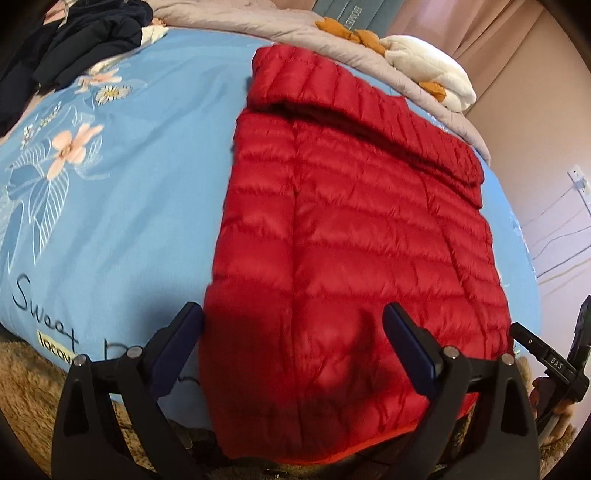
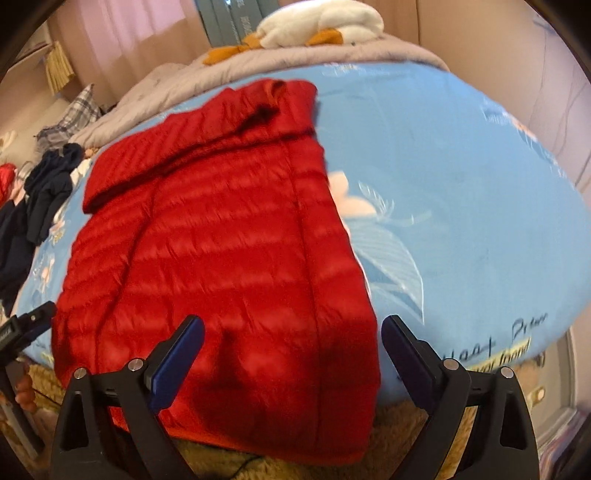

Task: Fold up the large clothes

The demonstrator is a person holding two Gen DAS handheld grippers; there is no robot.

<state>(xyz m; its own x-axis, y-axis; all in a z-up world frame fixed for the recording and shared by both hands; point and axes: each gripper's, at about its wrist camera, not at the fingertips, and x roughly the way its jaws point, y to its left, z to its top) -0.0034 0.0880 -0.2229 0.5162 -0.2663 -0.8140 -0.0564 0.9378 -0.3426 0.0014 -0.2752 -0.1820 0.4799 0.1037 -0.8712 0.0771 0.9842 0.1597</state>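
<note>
Red quilted nylon fills the middle of both views: a puffer jacket point(image 1: 351, 236) lies flat on a bed, its sleeves tucked in and its hem hanging just over the near edge above a shaggy tan rug point(image 1: 22, 369). At far left, a heap of dark navy clothes point(image 1: 85, 37) sits on the blue floral bedspread point(image 1: 129, 184), well apart from the jacket. Behind it, a grey quilt point(image 1: 258, 22) is bunched along the far side, with a white plush toy point(image 1: 428, 70) resting on top at right. Wide apart and gripping nothing, the jaws of the left hand-held gripper point(image 1: 293, 321) hover over the jacket's left hem corner. The right hand-held gripper point(image 2: 291, 332), equally spread and empty, straddles the jacket's right edge. Nothing lies between either tool and the jacket.
</note>
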